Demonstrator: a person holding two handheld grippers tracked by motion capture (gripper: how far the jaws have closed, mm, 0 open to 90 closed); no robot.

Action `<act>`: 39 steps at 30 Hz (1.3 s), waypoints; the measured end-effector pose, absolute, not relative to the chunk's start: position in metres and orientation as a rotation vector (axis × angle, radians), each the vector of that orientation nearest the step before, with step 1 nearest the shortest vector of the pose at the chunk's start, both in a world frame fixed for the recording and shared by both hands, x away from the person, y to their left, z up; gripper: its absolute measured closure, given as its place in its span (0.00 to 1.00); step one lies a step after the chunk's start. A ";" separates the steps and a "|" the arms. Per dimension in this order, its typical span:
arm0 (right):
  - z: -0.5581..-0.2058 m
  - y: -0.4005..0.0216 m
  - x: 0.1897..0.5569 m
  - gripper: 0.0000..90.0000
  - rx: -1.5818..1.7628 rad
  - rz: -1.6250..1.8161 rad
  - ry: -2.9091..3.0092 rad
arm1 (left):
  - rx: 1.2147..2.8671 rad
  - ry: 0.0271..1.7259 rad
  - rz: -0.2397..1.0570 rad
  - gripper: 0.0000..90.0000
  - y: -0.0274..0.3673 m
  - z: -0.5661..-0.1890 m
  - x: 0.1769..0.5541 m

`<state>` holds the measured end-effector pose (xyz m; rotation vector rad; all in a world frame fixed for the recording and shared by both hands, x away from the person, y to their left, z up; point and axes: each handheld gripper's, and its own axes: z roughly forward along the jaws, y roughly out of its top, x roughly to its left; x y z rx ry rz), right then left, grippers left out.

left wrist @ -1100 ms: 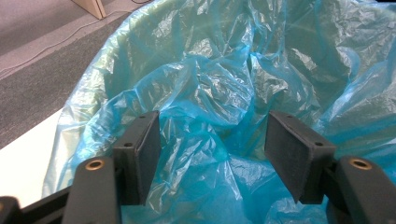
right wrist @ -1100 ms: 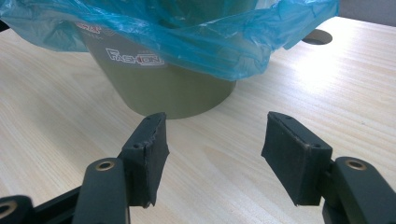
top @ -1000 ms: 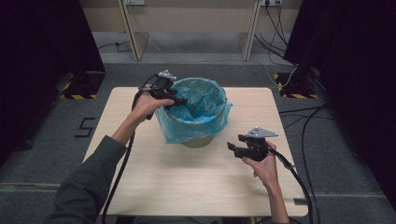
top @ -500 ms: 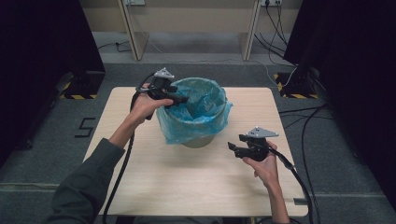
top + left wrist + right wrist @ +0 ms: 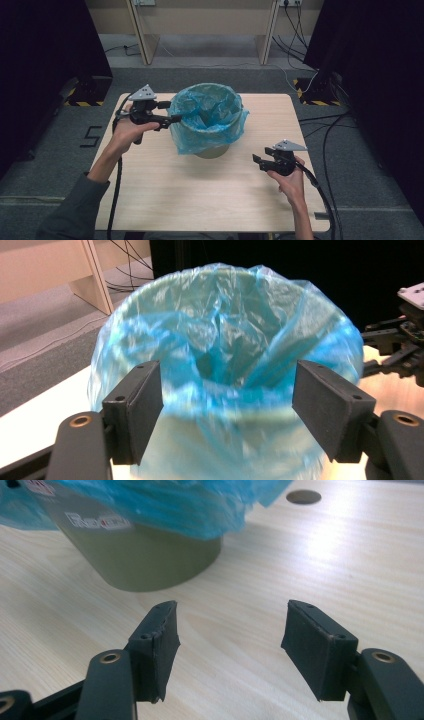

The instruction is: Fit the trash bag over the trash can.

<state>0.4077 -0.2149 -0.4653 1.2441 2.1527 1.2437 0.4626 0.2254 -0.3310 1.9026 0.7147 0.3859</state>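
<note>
Just beside the bag rim point(image 5: 176, 107), left hand-held gripper point(image 5: 172, 112) gapes.

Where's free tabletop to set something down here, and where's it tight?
Free: the near strip of the table between the forearms, in front of the bin; also the far right corner behind the right gripper. Tight: the left edge, where the open left gripper sits at the blue bag rim, nothing between its jaws in the left gripper view.

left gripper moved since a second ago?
Yes. The left gripper has backed off leftward from the bin's blue liner rim, jaws just opening, nothing between them.
</note>
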 end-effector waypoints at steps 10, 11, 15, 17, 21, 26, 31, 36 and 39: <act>-0.481 -0.225 0.407 0.43 1.304 1.215 2.151 | 1.888 0.735 0.403 0.28 0.252 -0.371 0.436; -0.481 -0.225 0.408 0.42 1.305 1.209 2.150 | 1.888 0.736 0.406 0.27 0.253 -0.374 0.434; -0.484 -0.225 0.408 0.41 1.311 1.198 2.150 | 1.884 0.741 0.424 0.26 0.260 -0.388 0.427; -0.486 -0.224 0.407 0.40 1.309 1.191 2.153 | 1.881 0.746 0.423 0.26 0.263 -0.395 0.424; -0.488 -0.225 0.405 0.37 1.320 1.175 2.149 | 1.877 0.771 0.433 0.24 0.270 -0.411 0.418; -0.490 -0.224 0.405 0.36 1.329 1.161 2.149 | 1.883 0.802 0.423 0.24 0.278 -0.435 0.413; -0.494 -0.223 0.403 0.33 1.346 1.142 2.156 | 1.877 0.849 0.402 0.24 0.285 -0.459 0.410; -0.497 -0.223 0.399 0.30 1.360 1.113 2.151 | 1.930 0.860 0.394 0.24 0.287 -0.477 0.408; -0.498 -0.223 0.396 0.30 1.347 1.078 2.148 | 1.953 0.866 0.374 0.24 0.286 -0.487 0.407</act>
